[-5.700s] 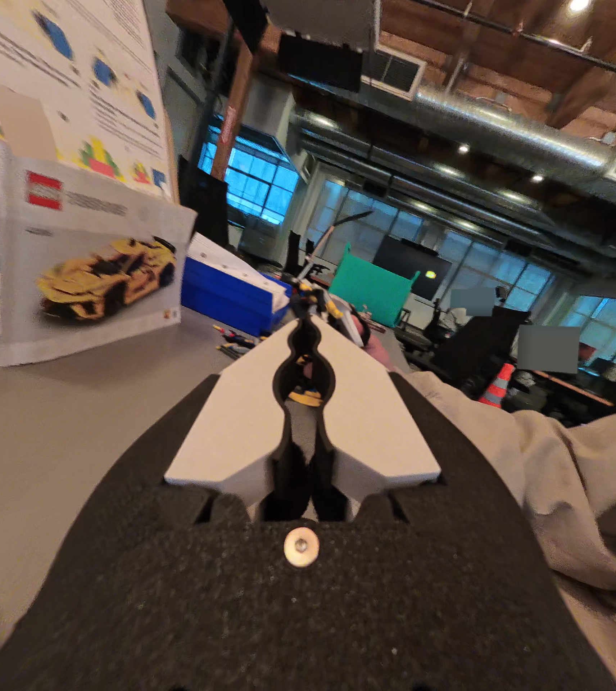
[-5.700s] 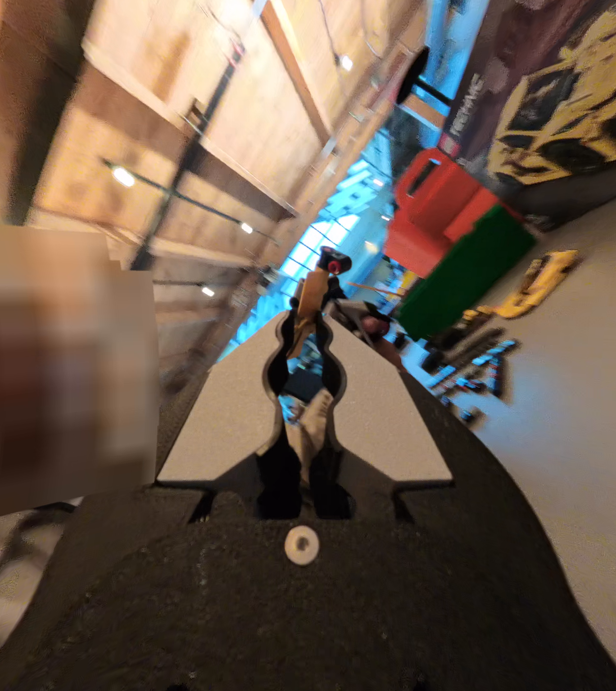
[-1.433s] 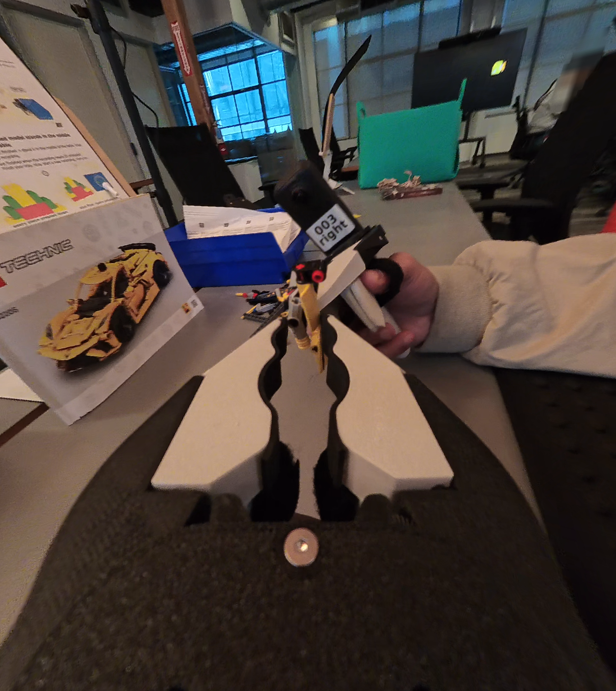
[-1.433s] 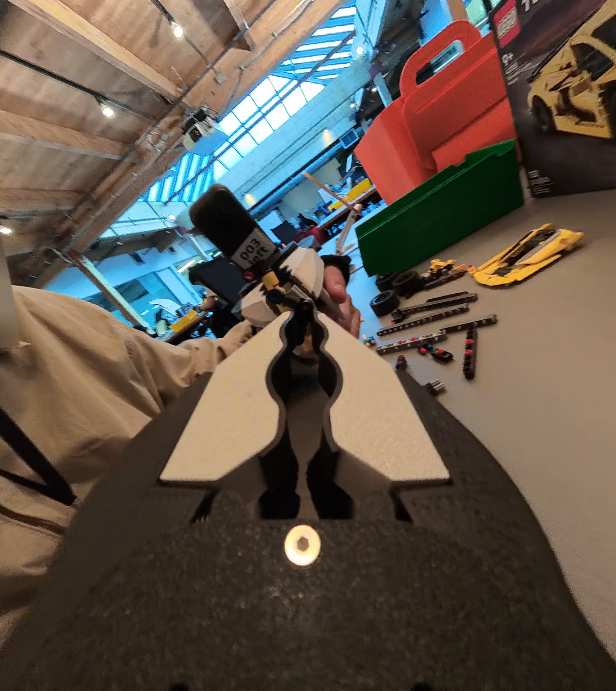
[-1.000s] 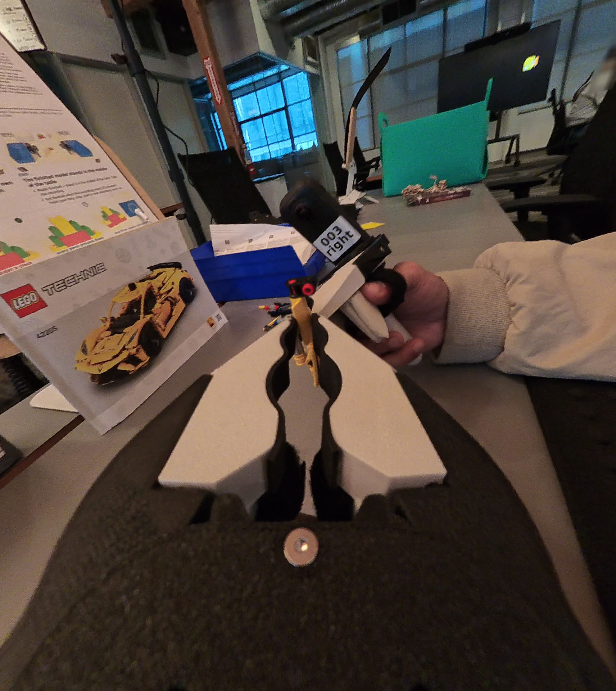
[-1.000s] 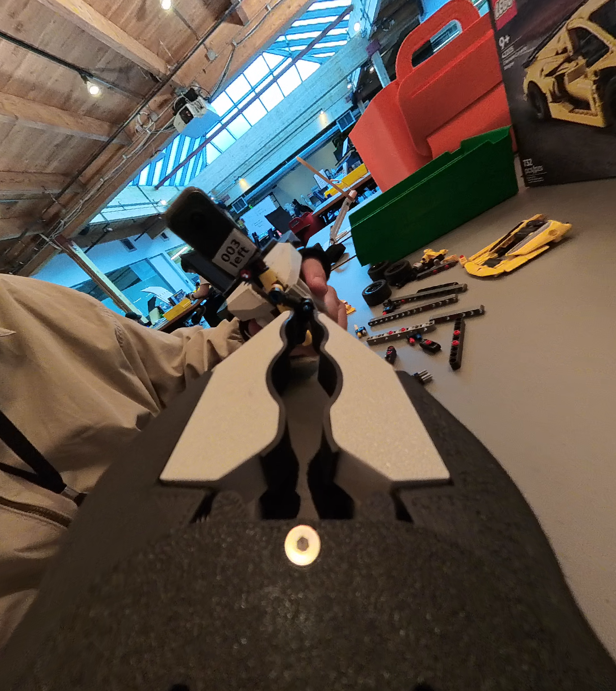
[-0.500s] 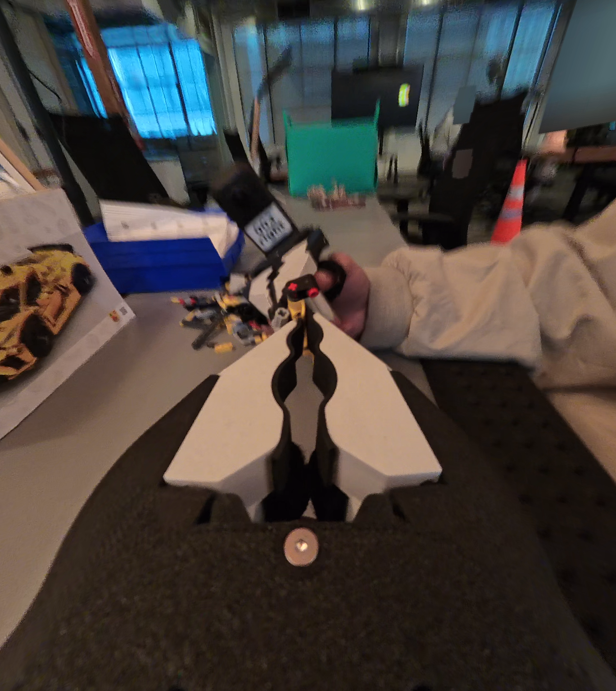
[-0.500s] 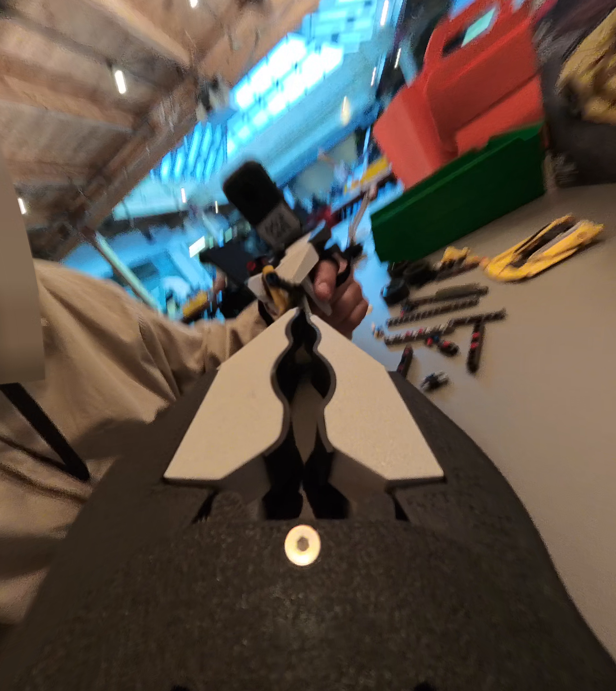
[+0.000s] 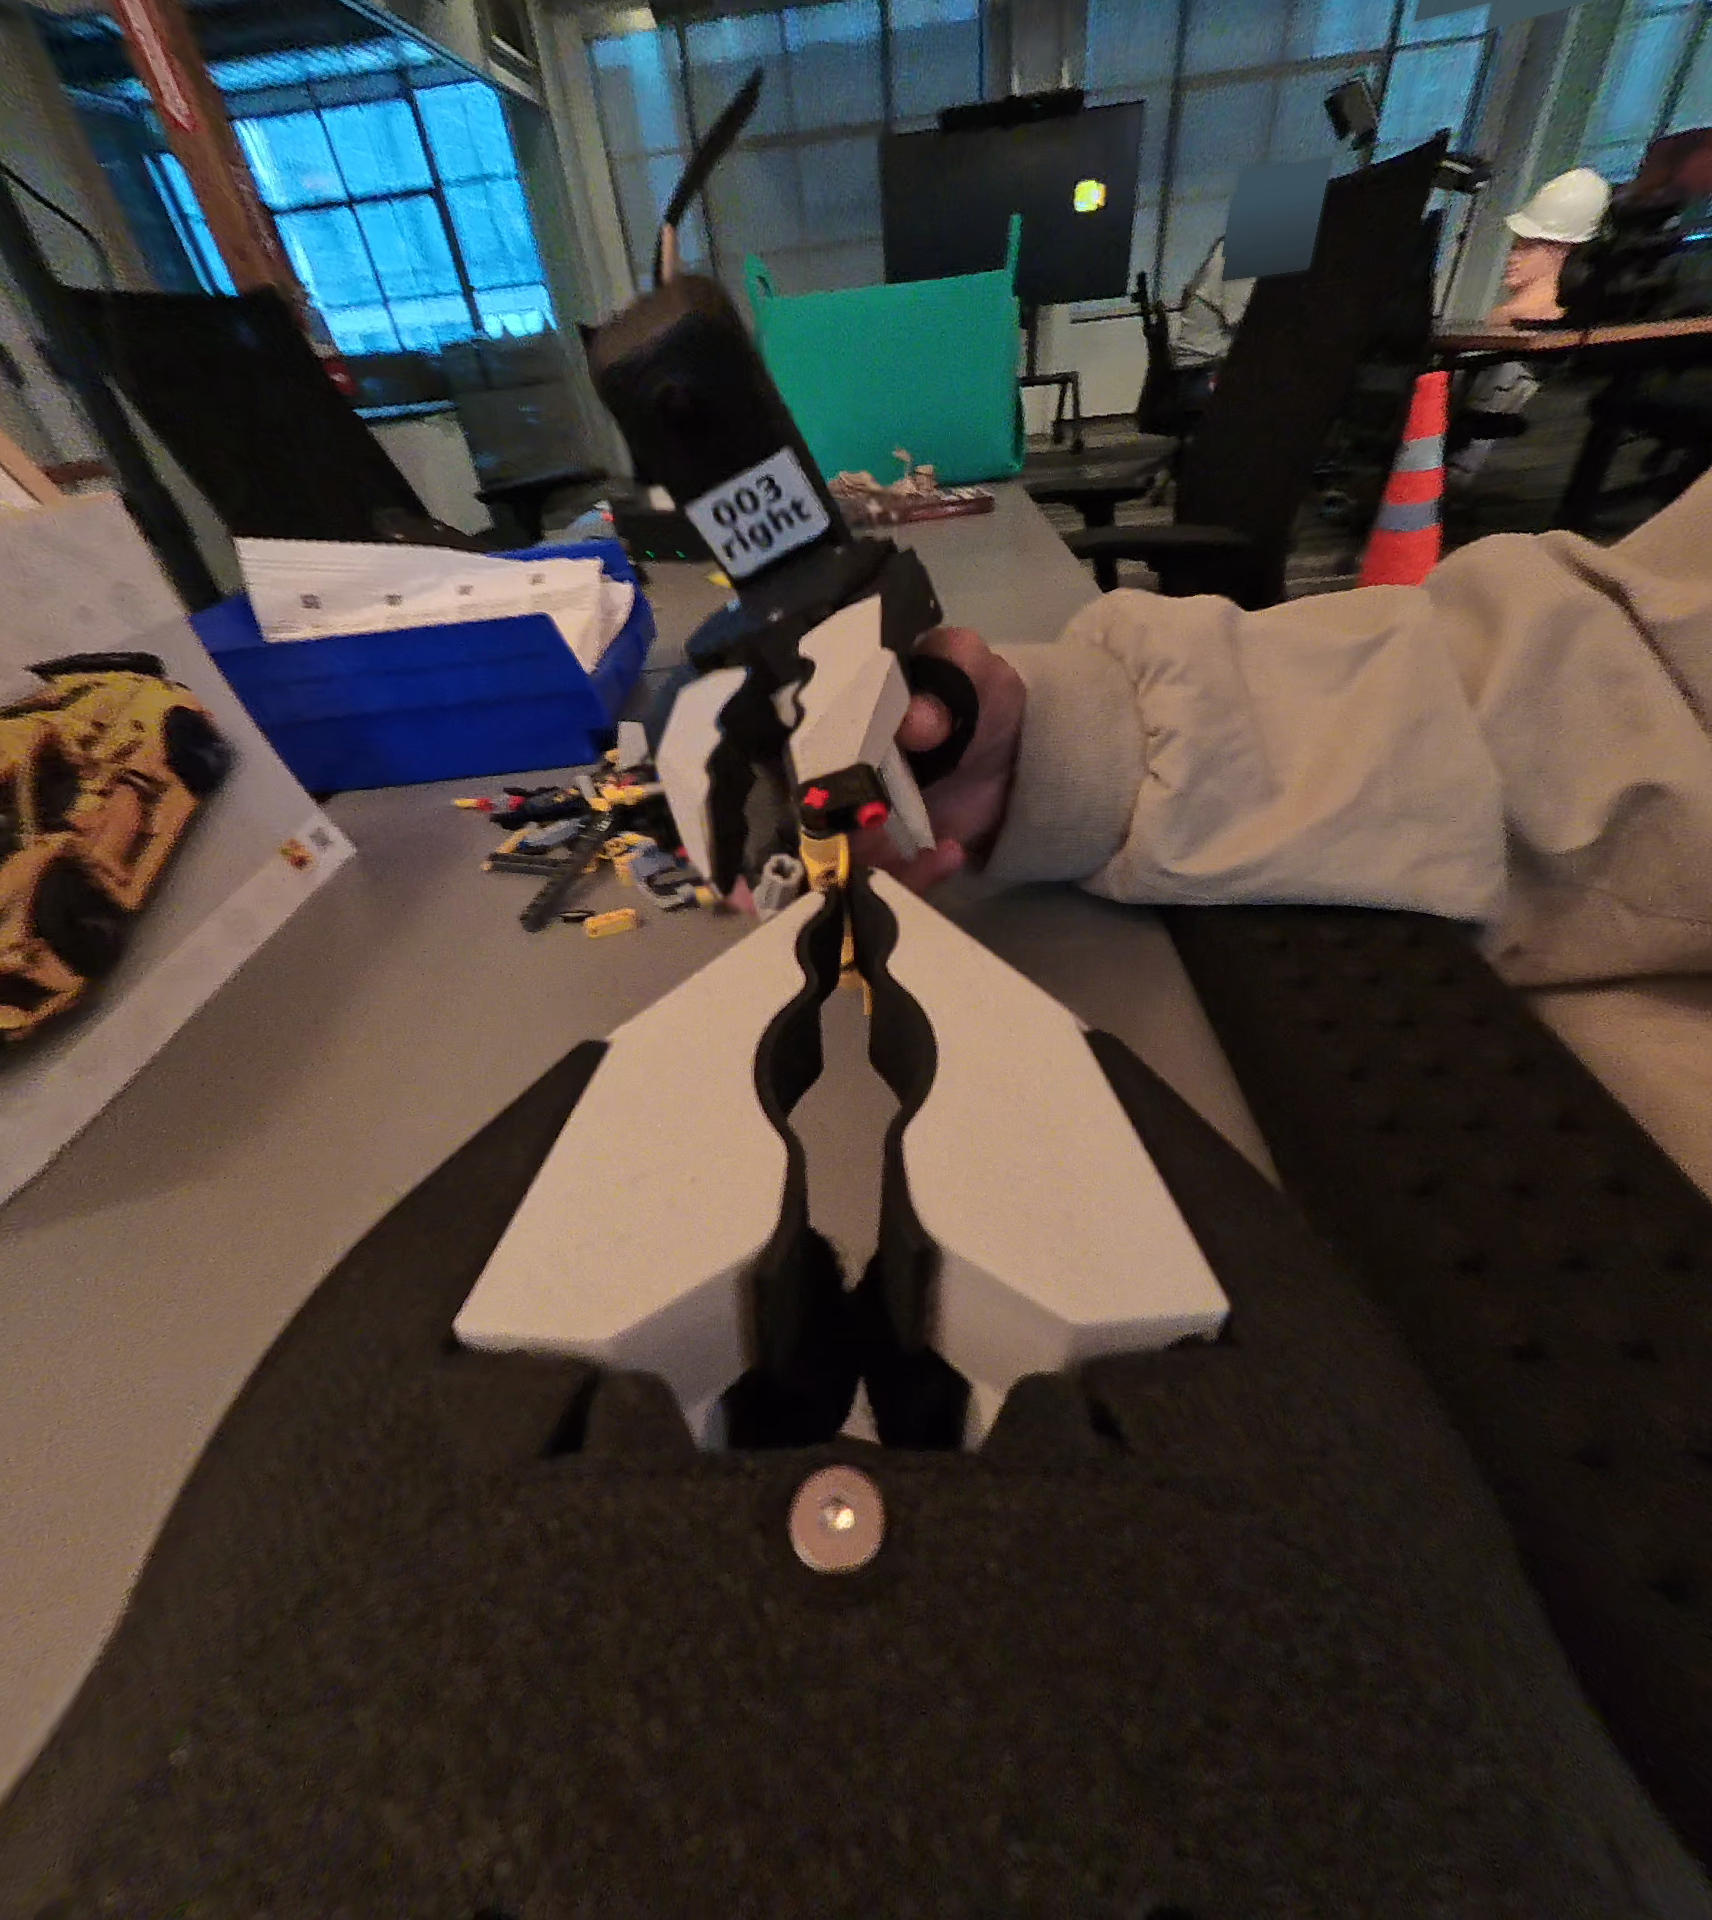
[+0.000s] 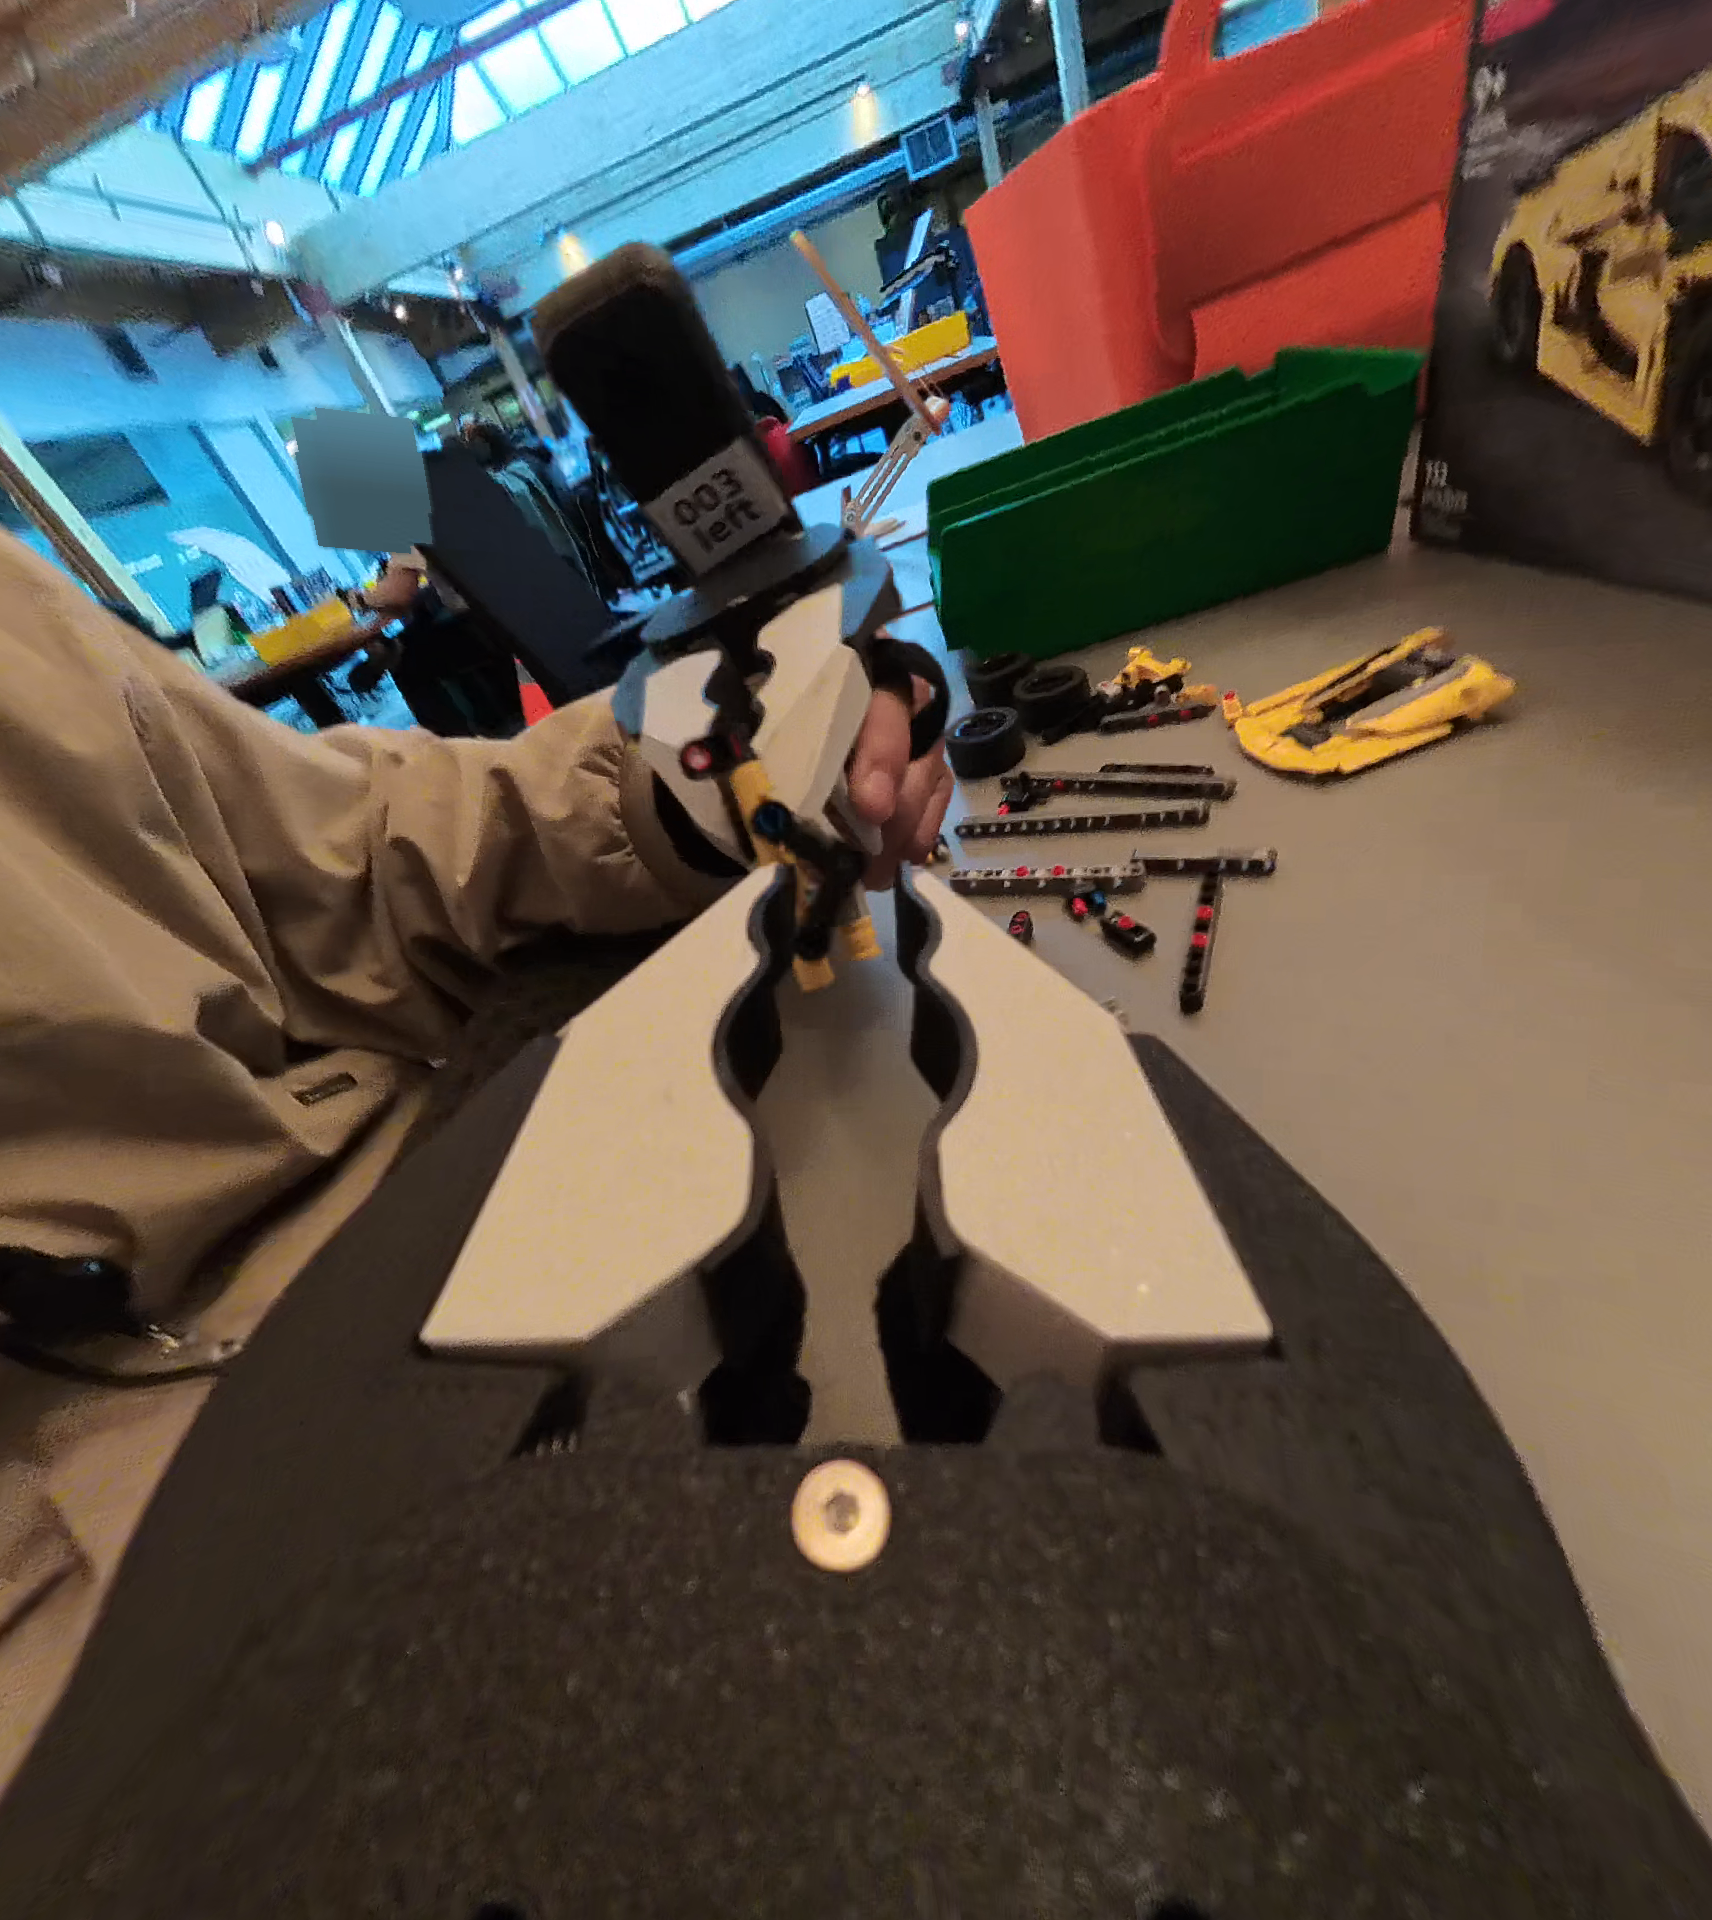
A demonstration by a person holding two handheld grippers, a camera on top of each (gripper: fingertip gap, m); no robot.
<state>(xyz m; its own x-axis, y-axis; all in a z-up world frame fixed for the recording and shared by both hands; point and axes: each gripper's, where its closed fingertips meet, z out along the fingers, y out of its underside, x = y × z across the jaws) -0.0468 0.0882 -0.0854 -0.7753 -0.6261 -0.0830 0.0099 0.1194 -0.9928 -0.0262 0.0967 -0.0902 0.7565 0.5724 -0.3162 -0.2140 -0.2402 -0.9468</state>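
Yellow-and-black brick assembly sits in the air between the two tools, above the near edge of the grey table. Left hand-held gripper is closed narrow on its lower yellow part, so the piece stands upright with its red-pinned top free. Right hand-held gripper, seen from the left wrist view, faces it tip to tip with its fingers parted; the assembly's top lies just beside its right finger. From the right wrist view, the right hand-held gripper has a clear gap, and the assembly's black and yellow end reaches into that gap; whether the pads touch it I cannot tell.

Judgement: one tool clamps the piece as a fixture while the other is lined up on the free end, hence the head-on pose.

Pose: both tools held level, pointing at each other; a hand in a beige sleeve wraps the right tool's handle, forearm coming in from the right.

Around: loose small parts on the table behind, blue bin far left, printed booklet with a yellow car at left. In the right wrist view, black beams, wheels, a yellow body panel and a green bin lie to the right.
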